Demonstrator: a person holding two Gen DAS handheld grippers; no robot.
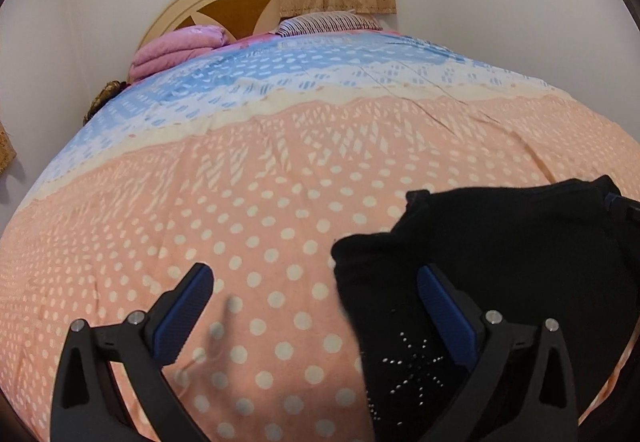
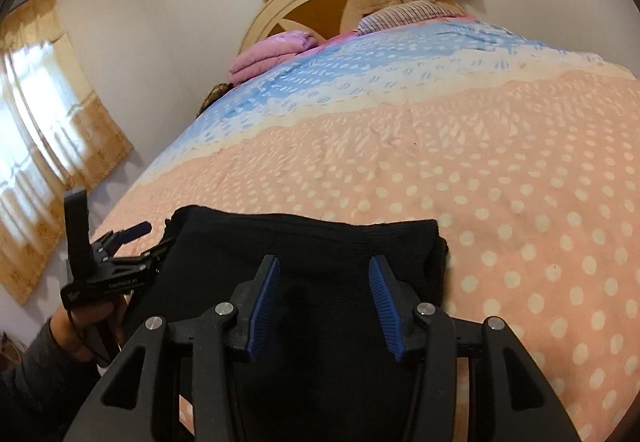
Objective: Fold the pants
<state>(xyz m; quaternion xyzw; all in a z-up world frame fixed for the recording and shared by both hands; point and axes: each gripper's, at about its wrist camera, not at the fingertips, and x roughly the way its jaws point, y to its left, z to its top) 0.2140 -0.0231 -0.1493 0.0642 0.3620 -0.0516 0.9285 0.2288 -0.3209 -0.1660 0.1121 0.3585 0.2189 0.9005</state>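
Black pants (image 2: 304, 242) lie folded near the bed's (image 1: 280, 182) front edge. Left gripper (image 1: 316, 306) jaws spread wide, released; right gripper (image 2: 324, 302) jaws parted over the fabric, gripping nothing.

We're in a home bedroom: a bed (image 1: 280, 170) under a dotted quilt, a curved headboard (image 1: 224, 2), pillow (image 1: 328, 22), and curtains (image 2: 52, 130).

The pants (image 2: 304, 242) are spread on the bed (image 2: 500, 170) at six o'clock. A pillow (image 2: 404, 16) and a folded blanket (image 2: 272, 52) are set at twelve o'clock, blanket at nine o'clock of the pillow.
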